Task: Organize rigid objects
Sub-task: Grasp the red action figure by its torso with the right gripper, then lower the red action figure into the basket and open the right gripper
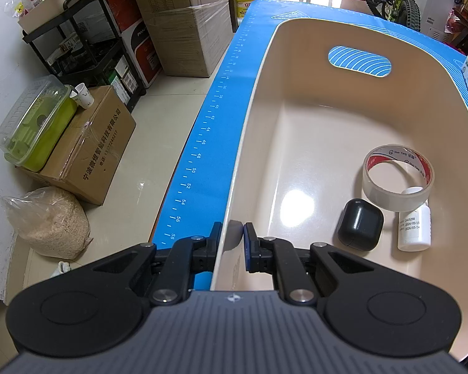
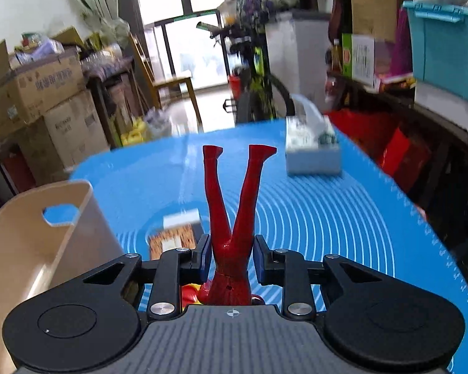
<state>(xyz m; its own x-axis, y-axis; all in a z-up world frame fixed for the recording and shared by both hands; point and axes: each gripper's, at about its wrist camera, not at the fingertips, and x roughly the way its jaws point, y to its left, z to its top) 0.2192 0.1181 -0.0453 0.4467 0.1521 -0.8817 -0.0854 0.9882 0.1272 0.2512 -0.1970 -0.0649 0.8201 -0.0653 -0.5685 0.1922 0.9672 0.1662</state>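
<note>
Cluttered storeroom w/ stacked boxes, a bike at the back; I'm working over a blue mat [image 2: 327, 218] on the table. My right gripper [image 2: 232, 257] is pinching a red figurine [image 2: 234, 218] at the hips, legs sticking up and away from me, torso hanging back under the cam. So its long axis runs roughly along the fingers. The beige bin [image 2: 31, 249] sits to the left of that gripper, rim near, so I reckon next move is a swing left & over the wall, legs clearing the rim. My left gripper [image 1: 232, 243] is clamped on the bin's near-left wall [image 1: 249, 143], steadying it. Inside already: tape roll [image 1: 397, 180], black case [image 1: 360, 224], white bottle [image 1: 415, 224], all bunched on the right side. Left part of the floor is free, prob best drop spot.
</note>
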